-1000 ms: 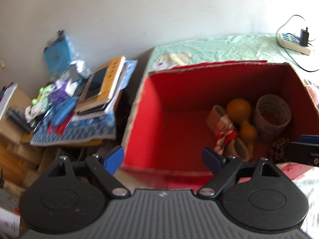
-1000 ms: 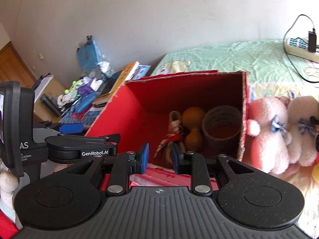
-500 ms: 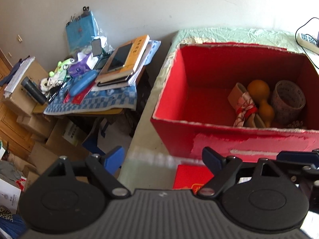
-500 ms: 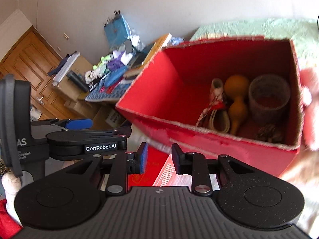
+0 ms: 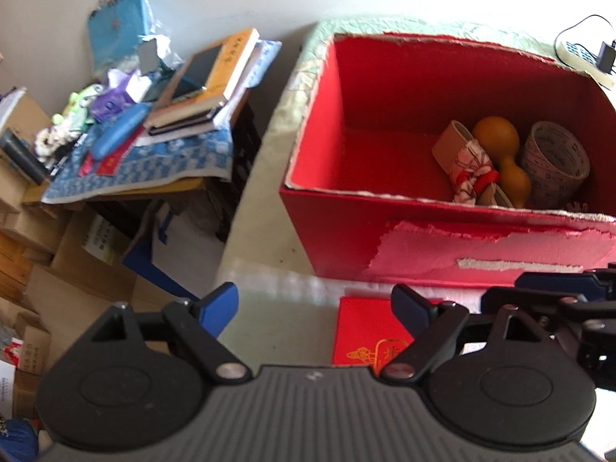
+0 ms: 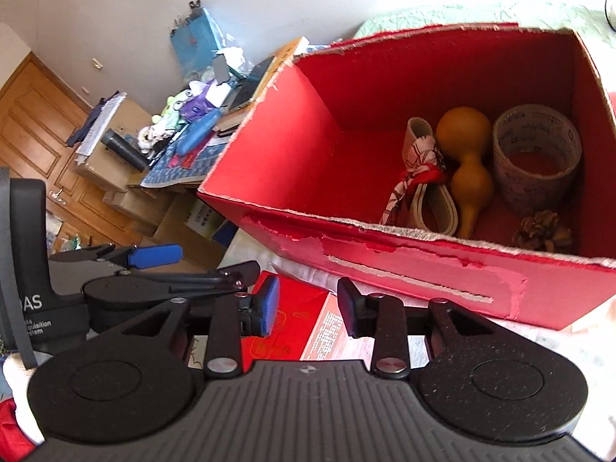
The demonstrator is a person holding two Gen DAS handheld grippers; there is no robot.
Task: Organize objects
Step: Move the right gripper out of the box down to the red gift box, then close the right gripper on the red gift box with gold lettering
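Ahead of your right tool (image 6: pixel 306 306), the matt cardboard box (image 6: pixel 404 265) has torn, rough paper edges; the gourd (image 6: pixel 467 161) inside looks smooth.

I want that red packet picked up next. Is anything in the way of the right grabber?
Nothing visible. The right gripper is opening with nothing between its jaws, and the red packet lies flat right below its tips, in front of the red box. The left gripper sits off to the side.

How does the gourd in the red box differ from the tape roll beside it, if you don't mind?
The gourd is plain orange-brown, solid and double-bulbed; the tape roll is pale, printed, and a hollow ring. The gourd lies lengthwise; the tape roll stands with its opening upward. Both sit inside the red box.
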